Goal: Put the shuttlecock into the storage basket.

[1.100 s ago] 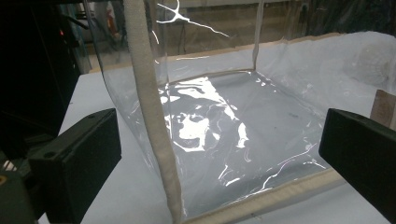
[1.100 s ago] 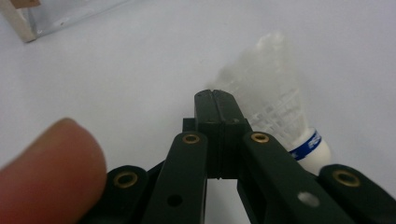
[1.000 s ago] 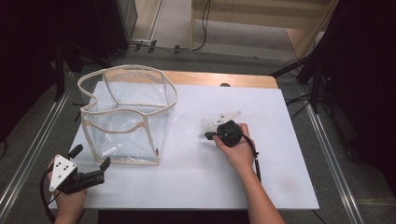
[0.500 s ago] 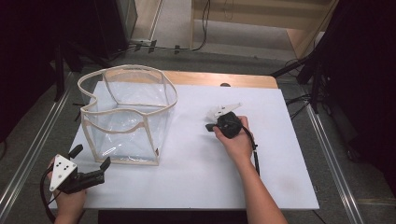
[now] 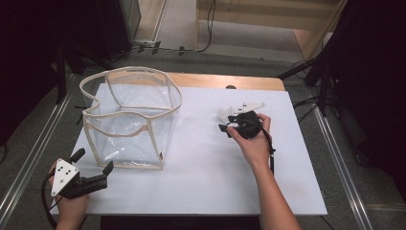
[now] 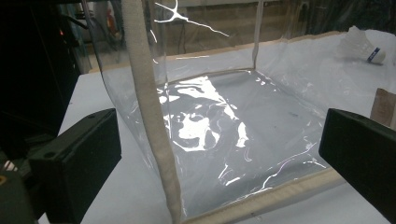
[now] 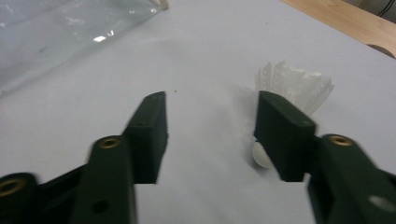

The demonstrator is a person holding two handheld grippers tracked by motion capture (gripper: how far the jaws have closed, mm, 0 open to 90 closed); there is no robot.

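Observation:
A white feathered shuttlecock (image 7: pixel 299 84) lies on the white table (image 5: pixel 206 163), its cork tip just behind one jaw of my right gripper (image 7: pixel 210 126). Those jaws have just been opening and nothing is between them. In the high view the right gripper (image 5: pixel 228 122) sits right of centre, with the shuttlecock (image 5: pixel 224 113) at its far-left side. A clear plastic bag (image 5: pixel 131 120) with beige trim stands open at the left. My left gripper (image 5: pixel 93 161) is open at the near-left corner, facing the bag's near corner seam (image 6: pixel 152 121). The shuttlecock (image 6: pixel 362 44) shows far beyond the bag.
A wooden strip (image 5: pixel 220 81) runs along the table's far edge. Metal rails (image 5: pixel 335 143) flank both sides of the table. Bare white table lies between the bag and the right hand, and along the near edge.
My right hand has shifted a little farther across the table and risen, and its jaws went from shut to open. The left gripper and the bag have stayed put.

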